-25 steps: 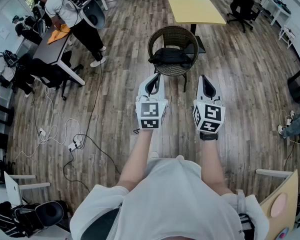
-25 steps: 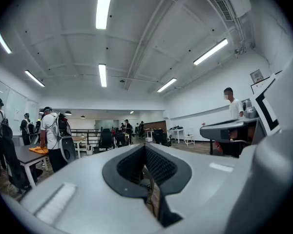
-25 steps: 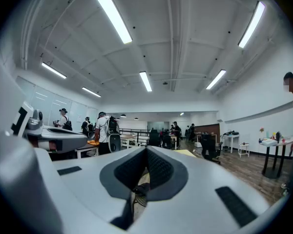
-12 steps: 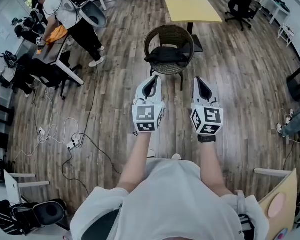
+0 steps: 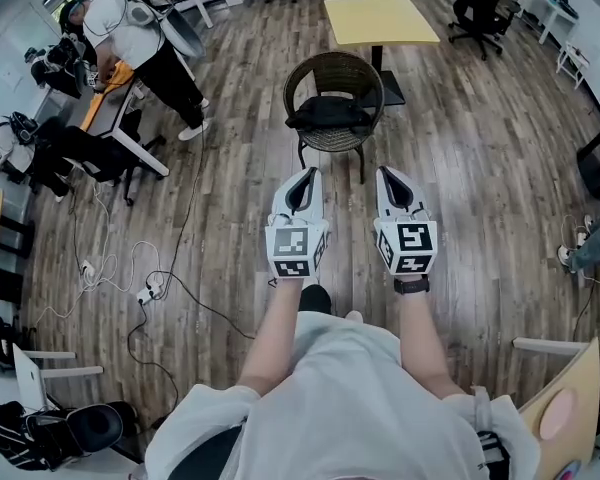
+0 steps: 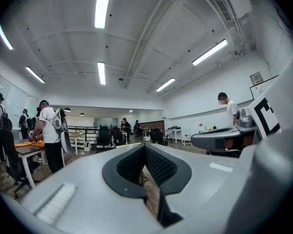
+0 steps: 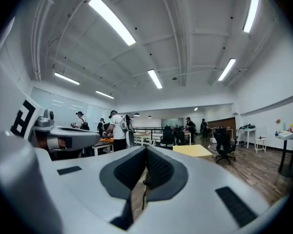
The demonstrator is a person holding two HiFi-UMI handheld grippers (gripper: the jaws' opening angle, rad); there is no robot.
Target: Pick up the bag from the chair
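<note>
left gripper (image 6: 145, 149) jaws pressed together | person (image 6: 50, 130) in white shirt at table (image 6: 25, 150), far left

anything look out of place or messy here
Only the cables and power strip sprawled loose across the wood floor at the left, a trip hazard. The black bag lies flat on the wicker chair, nothing askew.

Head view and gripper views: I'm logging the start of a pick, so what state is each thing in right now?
Bag: lying on the chair seat, untouched.
Chair: upright on the floor, next to the yellow table.
Left gripper: jaws together, empty, short of the chair.
Right gripper: jaws together, empty, level with the left one.
</note>
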